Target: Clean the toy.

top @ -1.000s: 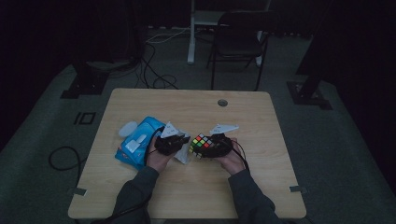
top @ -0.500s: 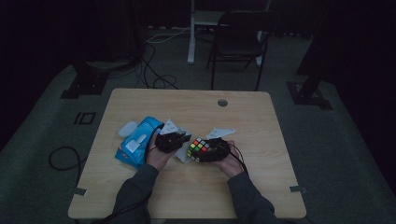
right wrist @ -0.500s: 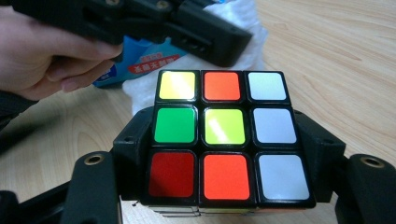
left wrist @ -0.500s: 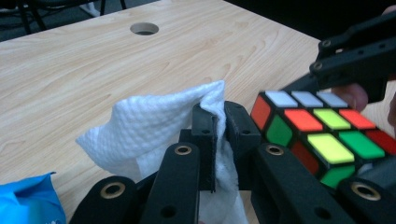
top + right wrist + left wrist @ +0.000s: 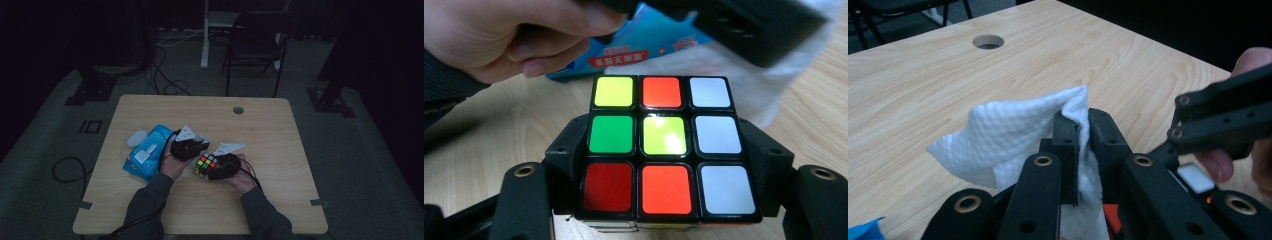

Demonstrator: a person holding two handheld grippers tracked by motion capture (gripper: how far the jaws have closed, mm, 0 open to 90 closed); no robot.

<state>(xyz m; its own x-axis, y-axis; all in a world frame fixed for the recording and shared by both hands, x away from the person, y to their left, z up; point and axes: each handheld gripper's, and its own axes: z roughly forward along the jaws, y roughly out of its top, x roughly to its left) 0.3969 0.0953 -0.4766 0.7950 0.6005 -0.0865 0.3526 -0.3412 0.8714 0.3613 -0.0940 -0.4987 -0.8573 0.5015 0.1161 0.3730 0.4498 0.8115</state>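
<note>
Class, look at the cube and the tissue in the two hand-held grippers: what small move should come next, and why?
Probably bring the tissue across onto the cube and wipe its top face. The left hand-held gripper is shut on the tissue, the right hand-held gripper clamps the cube by its sides with the coloured face bare, and in the high view the two sit close together, so only a short sideways reach seems needed.

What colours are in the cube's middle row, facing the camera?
Green, yellow-green, white on the cube; clearest in the right gripper view.
</note>
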